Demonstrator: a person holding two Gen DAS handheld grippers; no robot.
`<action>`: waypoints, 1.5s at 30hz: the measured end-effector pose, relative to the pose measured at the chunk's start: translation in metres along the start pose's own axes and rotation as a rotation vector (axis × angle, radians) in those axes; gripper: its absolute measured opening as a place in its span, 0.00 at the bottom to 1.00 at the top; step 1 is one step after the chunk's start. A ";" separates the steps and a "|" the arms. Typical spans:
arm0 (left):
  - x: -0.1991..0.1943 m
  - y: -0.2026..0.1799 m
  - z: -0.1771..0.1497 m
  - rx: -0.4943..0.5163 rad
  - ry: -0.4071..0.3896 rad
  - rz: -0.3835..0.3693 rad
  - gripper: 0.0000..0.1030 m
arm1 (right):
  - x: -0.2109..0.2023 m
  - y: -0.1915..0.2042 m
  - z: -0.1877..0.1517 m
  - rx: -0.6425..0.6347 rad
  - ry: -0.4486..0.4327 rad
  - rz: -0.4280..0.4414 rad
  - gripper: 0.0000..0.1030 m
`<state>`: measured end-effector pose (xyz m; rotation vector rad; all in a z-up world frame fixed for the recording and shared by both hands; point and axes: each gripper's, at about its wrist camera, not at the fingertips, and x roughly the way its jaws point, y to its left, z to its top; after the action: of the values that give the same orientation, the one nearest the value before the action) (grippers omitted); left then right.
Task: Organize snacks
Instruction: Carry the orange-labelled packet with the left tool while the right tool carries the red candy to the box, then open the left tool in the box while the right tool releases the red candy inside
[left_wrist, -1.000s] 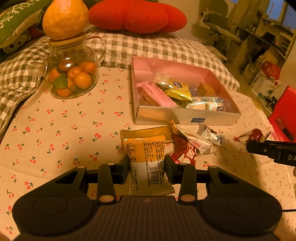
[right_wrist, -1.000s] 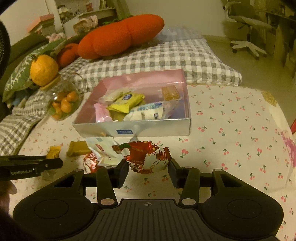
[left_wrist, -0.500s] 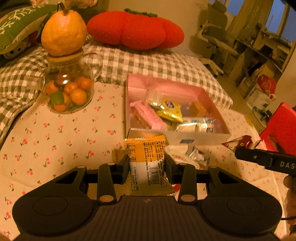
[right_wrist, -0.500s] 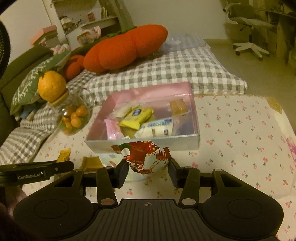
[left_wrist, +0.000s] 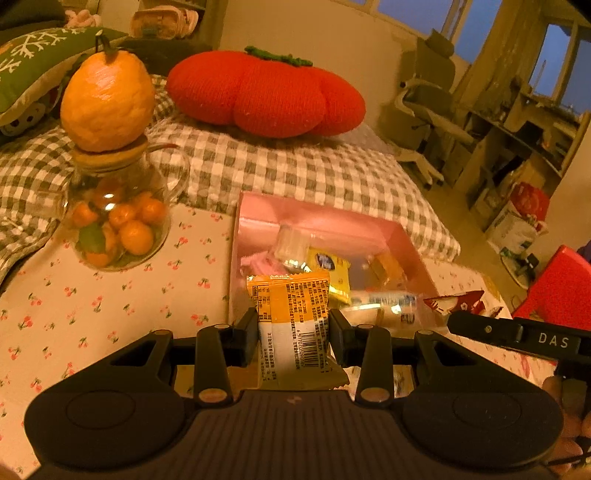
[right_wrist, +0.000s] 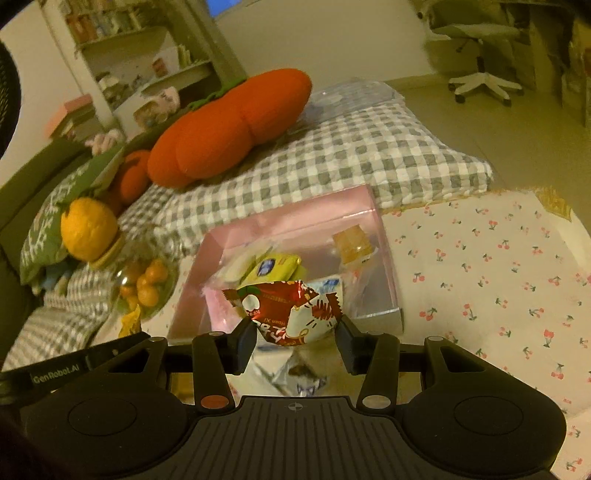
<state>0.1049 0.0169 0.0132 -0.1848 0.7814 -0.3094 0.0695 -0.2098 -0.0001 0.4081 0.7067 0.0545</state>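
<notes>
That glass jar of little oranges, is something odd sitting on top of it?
Yes. A big orange fruit is balanced on the lid of the glass jar, far wider than the lid, so it looks precarious.

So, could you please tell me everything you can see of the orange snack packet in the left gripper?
The orange and white foil snack packet is a small sealed pillow pack with crimped ends, its back side facing the camera: small black print, a white panel and a barcode. It stands upright, pinched at its sides between the left gripper's black fingers, and seen against the pink open cardboard box of wrapped snacks behind it. Only the fingers seem to touch it.
</notes>
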 end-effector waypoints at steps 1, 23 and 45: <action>0.003 -0.001 0.001 0.000 -0.005 0.001 0.35 | 0.002 -0.003 0.001 0.012 -0.006 0.000 0.44; 0.081 -0.032 0.009 0.083 0.103 0.015 0.35 | 0.054 -0.027 0.007 0.004 0.001 -0.049 0.44; 0.121 -0.031 0.018 0.086 0.101 0.047 0.33 | 0.111 -0.028 0.034 -0.014 0.024 -0.103 0.33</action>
<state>0.1922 -0.0522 -0.0460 -0.0707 0.8690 -0.3087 0.1732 -0.2264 -0.0560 0.3578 0.7496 -0.0330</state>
